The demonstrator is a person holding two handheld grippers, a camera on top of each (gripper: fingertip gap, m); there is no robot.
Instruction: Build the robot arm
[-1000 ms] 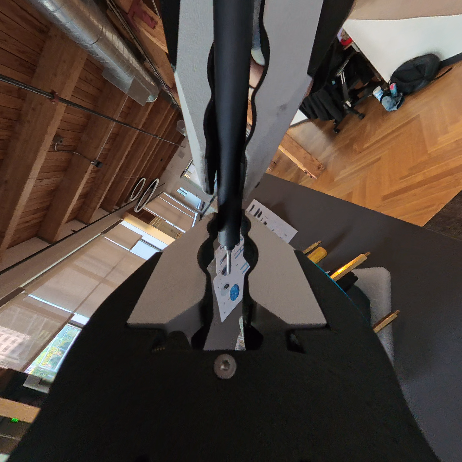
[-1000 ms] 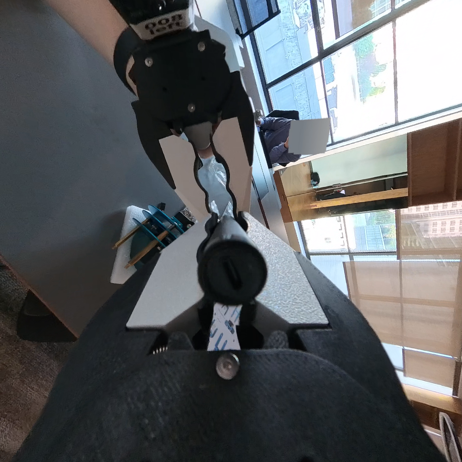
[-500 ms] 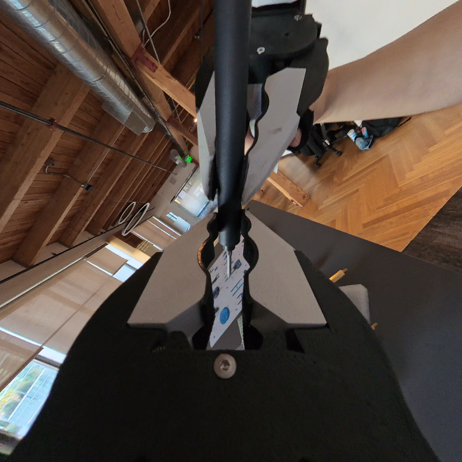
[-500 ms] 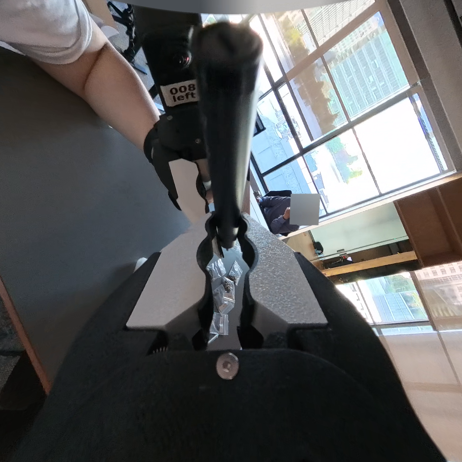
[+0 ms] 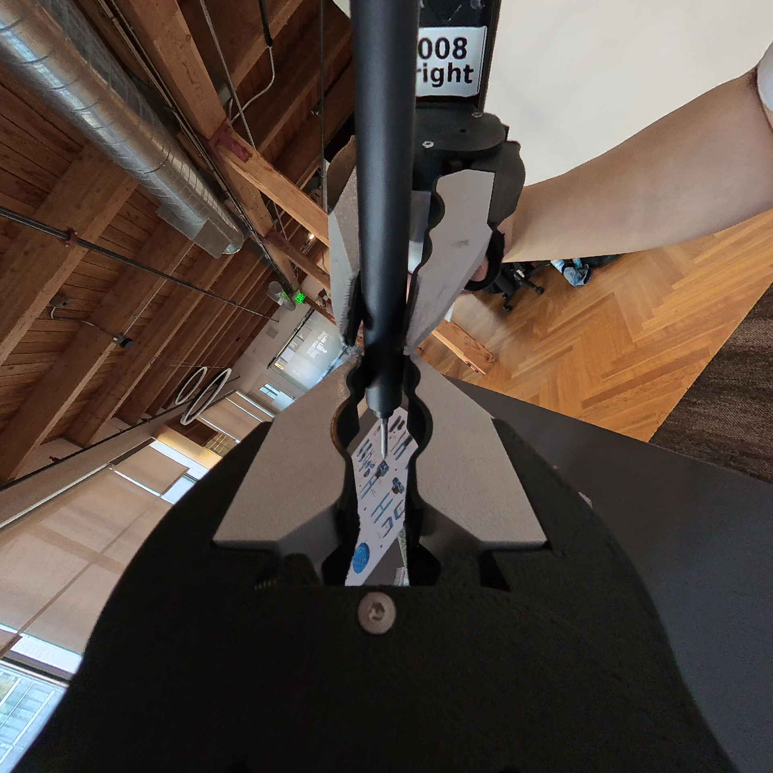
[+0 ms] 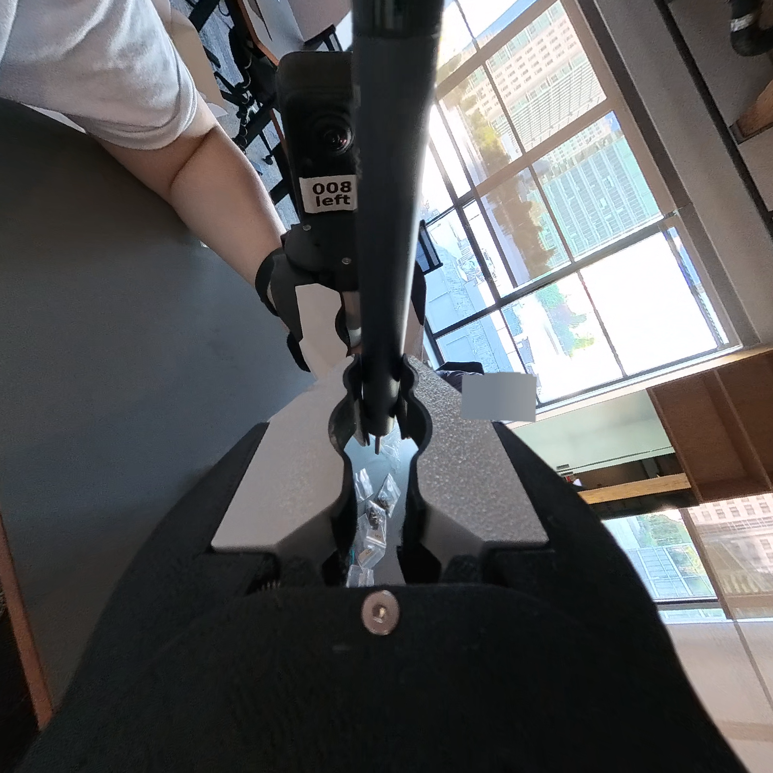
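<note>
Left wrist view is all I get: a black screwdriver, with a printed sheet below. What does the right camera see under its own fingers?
Observer: Small clear bags of small parts lie on the grey table.
Operator: Does that view show the right hand-held gripper closed on the tool?
Observer: Yes. In its own view the right hand-held gripper presses the screwdriver from both sides, just above the bit.
Operator: What is behind mine?
Observer: A white sleeve on the arm that holds the left hand-held gripper.

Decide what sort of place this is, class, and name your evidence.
Probably a loft-style office: timber ceiling with a metal duct, tall gridded windows facing city buildings, and a wheeled office chair on herringbone wood floor.
</note>
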